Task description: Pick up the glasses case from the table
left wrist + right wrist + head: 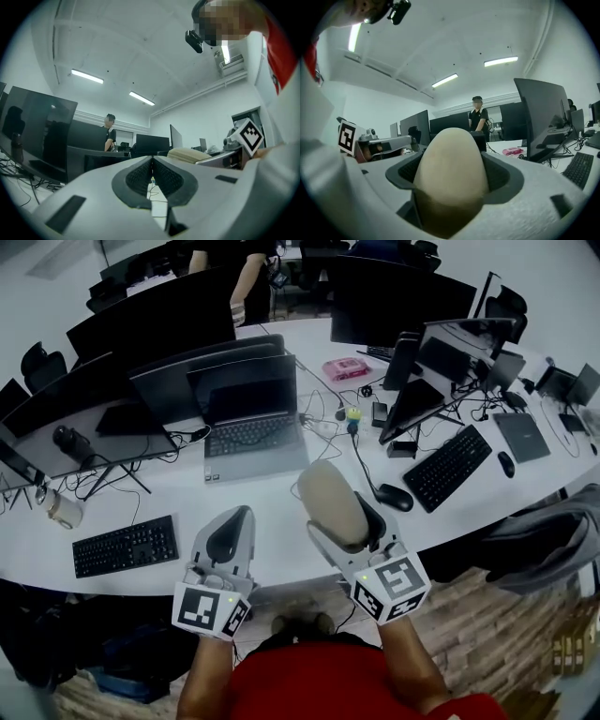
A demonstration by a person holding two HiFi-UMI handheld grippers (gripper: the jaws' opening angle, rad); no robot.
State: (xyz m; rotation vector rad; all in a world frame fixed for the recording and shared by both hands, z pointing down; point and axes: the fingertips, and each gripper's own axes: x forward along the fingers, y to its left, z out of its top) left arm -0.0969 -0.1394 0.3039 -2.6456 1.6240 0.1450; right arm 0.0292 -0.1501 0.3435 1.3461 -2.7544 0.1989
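The beige, rounded glasses case (333, 502) is held in the air above the white table (272, 512), clamped between the jaws of my right gripper (345, 519). In the right gripper view the glasses case (451, 176) fills the middle, with a dark pad pressed against each side of it. My left gripper (229, 534) hovers to its left over the table's near edge, jaws closed together with nothing between them. From the left gripper view the pads (140, 180) meet, and the glasses case (190, 154) shows to the right beside the right gripper's marker cube (247, 135).
On the table stand a laptop (251, 423), several dark monitors (150, 334), two black keyboards (125, 546) (448, 466), a mouse (395, 497), a pink object (345, 368) and cables. A person (478, 118) stands at the far side. A grey jacket (544, 540) lies at the right edge.
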